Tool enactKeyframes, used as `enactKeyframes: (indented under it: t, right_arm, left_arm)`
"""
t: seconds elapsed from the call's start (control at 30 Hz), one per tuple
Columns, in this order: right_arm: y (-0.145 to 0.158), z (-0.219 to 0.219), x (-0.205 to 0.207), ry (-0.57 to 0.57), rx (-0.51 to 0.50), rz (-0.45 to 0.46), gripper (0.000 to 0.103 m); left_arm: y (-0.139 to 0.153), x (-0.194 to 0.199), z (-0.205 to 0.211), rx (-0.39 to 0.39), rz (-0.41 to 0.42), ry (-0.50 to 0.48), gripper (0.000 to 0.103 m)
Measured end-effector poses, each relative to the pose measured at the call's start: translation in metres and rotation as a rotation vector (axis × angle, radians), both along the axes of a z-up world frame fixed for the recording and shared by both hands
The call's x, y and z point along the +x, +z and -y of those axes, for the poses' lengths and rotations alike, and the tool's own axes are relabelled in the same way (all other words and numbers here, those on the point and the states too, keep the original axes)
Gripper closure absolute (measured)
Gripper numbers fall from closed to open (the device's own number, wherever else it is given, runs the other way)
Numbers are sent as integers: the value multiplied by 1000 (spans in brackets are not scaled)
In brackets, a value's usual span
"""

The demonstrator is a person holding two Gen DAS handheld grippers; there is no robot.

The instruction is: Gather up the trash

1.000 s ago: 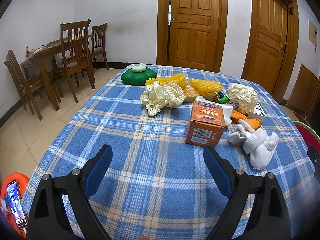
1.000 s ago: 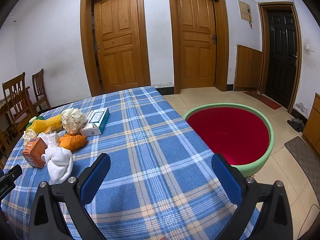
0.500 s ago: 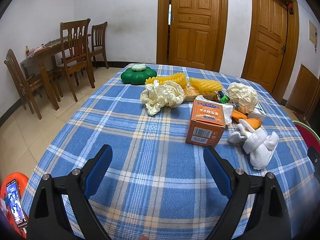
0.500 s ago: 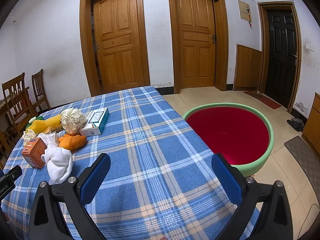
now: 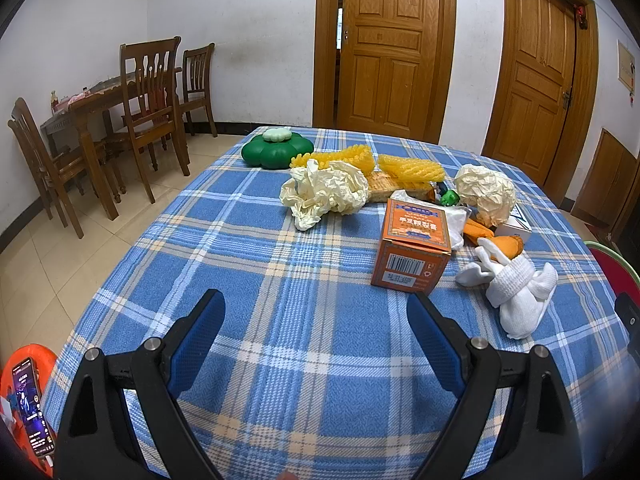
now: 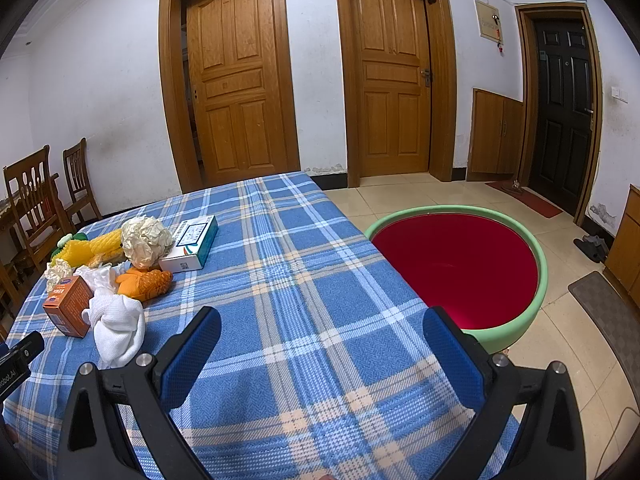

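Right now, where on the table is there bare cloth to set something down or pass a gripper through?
Free: the near cloth between the left gripper and the orange box, and the stretch between the white cloth and the red basin. Crowded: the far cluster around the crumpled paper and yellow netting.

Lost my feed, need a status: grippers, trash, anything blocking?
Left gripper open, empty. Right gripper open, empty. Trash pile untouched on table; red bin on floor beside it. Nothing blocking.
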State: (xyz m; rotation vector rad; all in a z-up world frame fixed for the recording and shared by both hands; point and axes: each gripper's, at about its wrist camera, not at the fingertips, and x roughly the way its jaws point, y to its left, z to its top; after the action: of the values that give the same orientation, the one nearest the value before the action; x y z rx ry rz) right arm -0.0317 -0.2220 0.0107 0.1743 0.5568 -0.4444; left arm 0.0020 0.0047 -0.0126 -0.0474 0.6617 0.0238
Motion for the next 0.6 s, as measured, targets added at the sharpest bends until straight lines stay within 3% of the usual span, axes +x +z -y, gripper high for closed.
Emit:
enactKeyframes:
  t: [0.6]
  right_arm:
    - [-6,1,13,1,18,-8,0]
  left_arm:
    - [5,3,4,-4,-9,-25,11]
